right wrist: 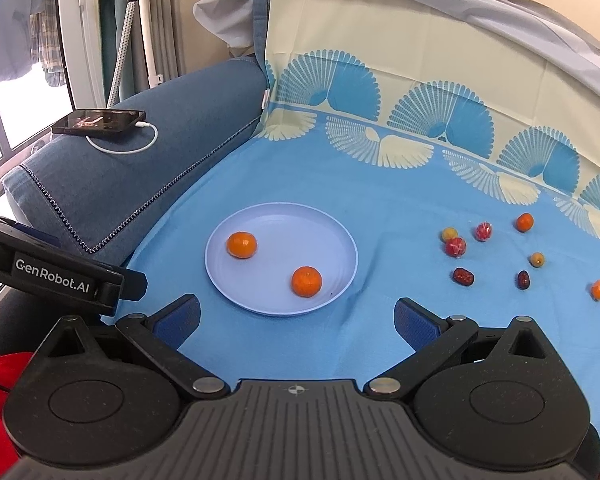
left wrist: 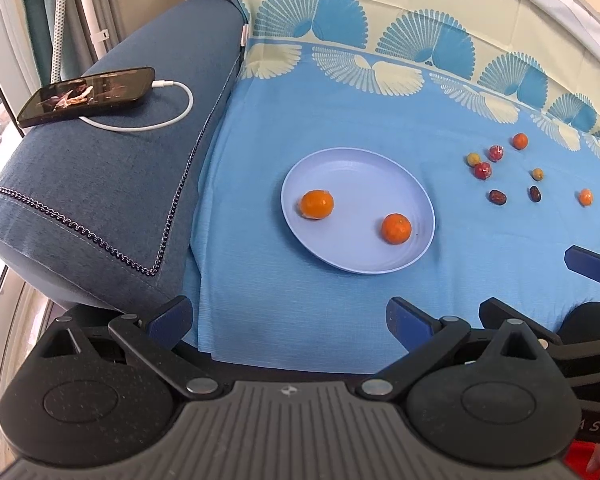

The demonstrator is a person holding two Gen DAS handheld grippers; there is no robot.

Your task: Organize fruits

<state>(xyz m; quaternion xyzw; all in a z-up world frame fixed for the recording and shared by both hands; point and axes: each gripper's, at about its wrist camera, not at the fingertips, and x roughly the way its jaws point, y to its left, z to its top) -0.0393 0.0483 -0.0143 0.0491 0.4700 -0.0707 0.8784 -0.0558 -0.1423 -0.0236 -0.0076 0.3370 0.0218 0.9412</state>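
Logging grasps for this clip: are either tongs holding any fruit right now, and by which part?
Nothing is held. Left tongs and right tongs are both open and empty.

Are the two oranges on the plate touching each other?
Apart. The right wrist view shows bare plate between the far orange and the near orange; the left wrist view shows the same gap.

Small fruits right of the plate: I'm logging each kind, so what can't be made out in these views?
- Two dark fruits: too small in both views to name.
- Red ones: wrapped or bare, unclear.
- Right tongs: cut off by the left view's edge.
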